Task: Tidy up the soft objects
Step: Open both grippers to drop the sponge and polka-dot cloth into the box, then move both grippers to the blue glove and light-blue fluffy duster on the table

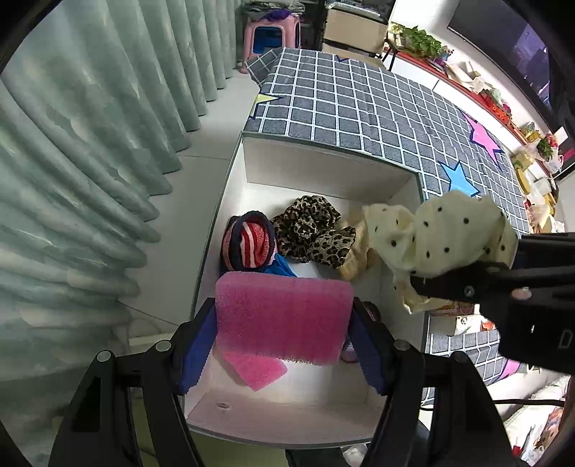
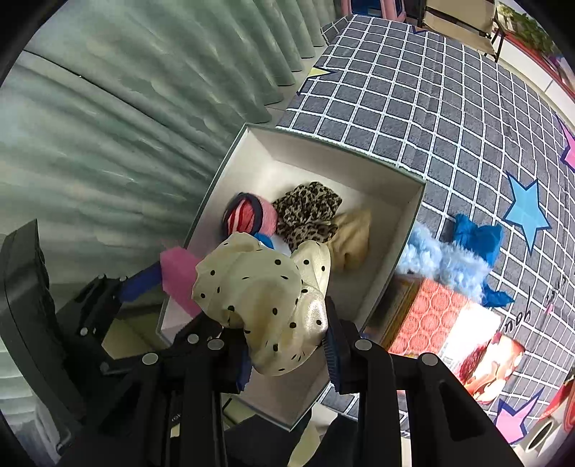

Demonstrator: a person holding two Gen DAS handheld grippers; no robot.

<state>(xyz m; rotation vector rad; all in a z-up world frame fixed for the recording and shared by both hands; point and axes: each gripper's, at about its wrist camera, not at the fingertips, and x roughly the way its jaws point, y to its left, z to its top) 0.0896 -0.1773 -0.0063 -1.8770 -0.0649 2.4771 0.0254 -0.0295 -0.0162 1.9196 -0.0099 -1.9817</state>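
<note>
A white open box (image 1: 230, 186) (image 2: 409, 230) stands on a checked mat. It holds a red striped roll (image 1: 248, 244) (image 2: 248, 215), a leopard-print cloth (image 1: 309, 226) (image 2: 309, 212), a beige cloth (image 1: 355, 248) (image 2: 354, 237) and a smaller pink sponge (image 1: 257, 370). My left gripper (image 1: 284, 341) is shut on a pink sponge (image 1: 284, 316) (image 2: 178, 276) above the box's near end. My right gripper (image 2: 287, 355) (image 1: 449, 283) is shut on a cream polka-dot cloth (image 2: 266, 298) (image 1: 442, 233) over the box's right side.
Green curtains (image 1: 90, 161) hang to the left of the box. On the mat (image 2: 449, 89) right of the box lie a fluffy light-blue item (image 2: 442, 262), a blue cloth (image 2: 478, 237) and a red patterned box (image 2: 435, 316). A pink stool (image 1: 271, 34) stands at the back.
</note>
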